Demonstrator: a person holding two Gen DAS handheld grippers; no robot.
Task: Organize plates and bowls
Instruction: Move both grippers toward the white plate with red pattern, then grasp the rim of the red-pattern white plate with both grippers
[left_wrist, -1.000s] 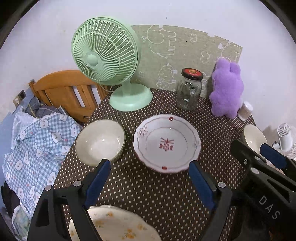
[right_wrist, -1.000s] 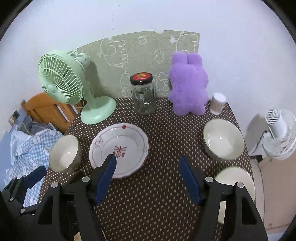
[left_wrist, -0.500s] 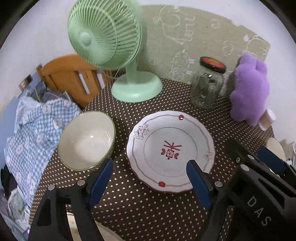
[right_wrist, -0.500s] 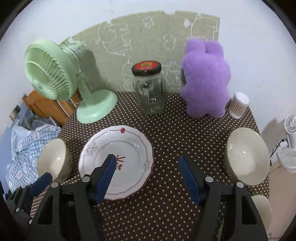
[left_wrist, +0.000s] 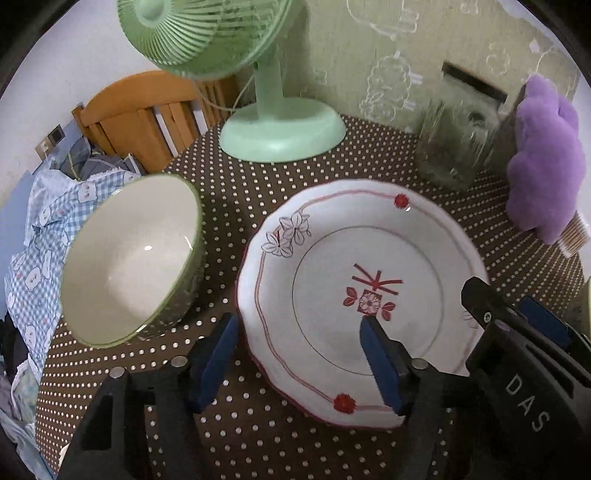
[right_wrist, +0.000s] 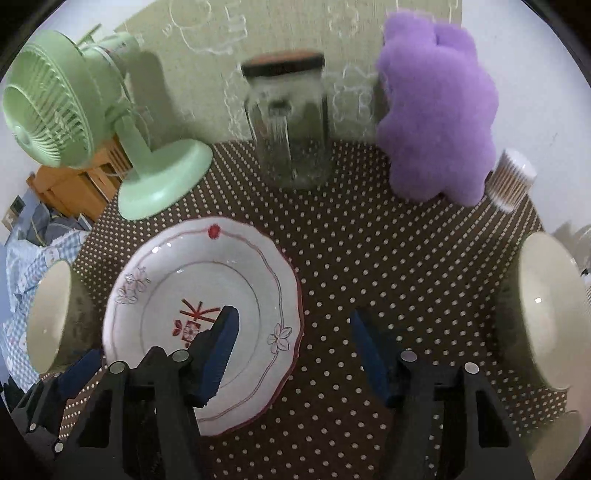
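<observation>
Over the white scalloped ceramic plate with red flowers (left_wrist: 354, 295), both tools straddle opposite rims: left tool (left_wrist: 299, 354) and right tool (right_wrist: 291, 343), jaws half-wide, closing, gripping nothing.

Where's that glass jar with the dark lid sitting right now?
The glass jar stands at the back of the dotted table, against the wall, between the green fan and the purple plush toy.

Both hand-held grippers (left_wrist: 299, 334) (right_wrist: 293, 330) half-open, closing
</observation>
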